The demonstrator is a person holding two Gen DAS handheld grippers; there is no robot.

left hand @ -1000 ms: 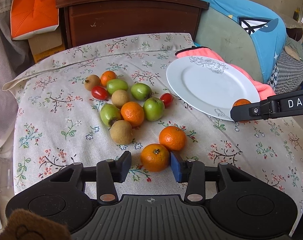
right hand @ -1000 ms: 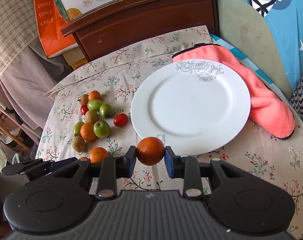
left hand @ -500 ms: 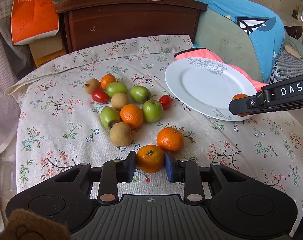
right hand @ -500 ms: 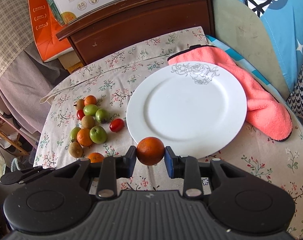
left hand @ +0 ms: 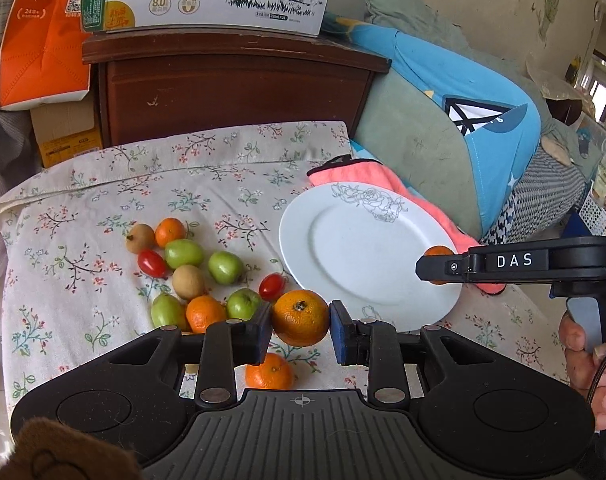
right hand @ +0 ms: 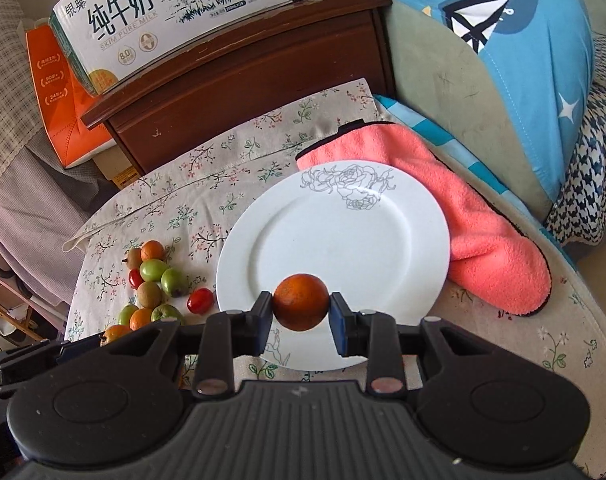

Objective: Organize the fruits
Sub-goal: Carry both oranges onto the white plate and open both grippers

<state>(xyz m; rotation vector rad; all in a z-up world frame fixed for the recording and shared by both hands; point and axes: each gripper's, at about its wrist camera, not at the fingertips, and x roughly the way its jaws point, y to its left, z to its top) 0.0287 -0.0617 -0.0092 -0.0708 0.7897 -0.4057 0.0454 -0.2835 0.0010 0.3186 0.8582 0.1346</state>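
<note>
The left tongs [left hand: 301,322] clamp a round orange tangerine [left hand: 301,317], held above the floral-clothed worktop [left hand: 83,280]. Another loose tangerine [left hand: 269,371] lies on the cloth just below it. The right tongs [right hand: 301,314] pinch a darker orange tangerine [right hand: 301,307] over the near rim of the white round plate with a rose drawing [right hand: 343,232]. Left of the plate sits a cluster of green fruits, brown fruits, tangerines and red cherry tomatoes [left hand: 191,268]. A pink fleece mitt [right hand: 463,224] lies partly under the plate's far right edge.
</note>
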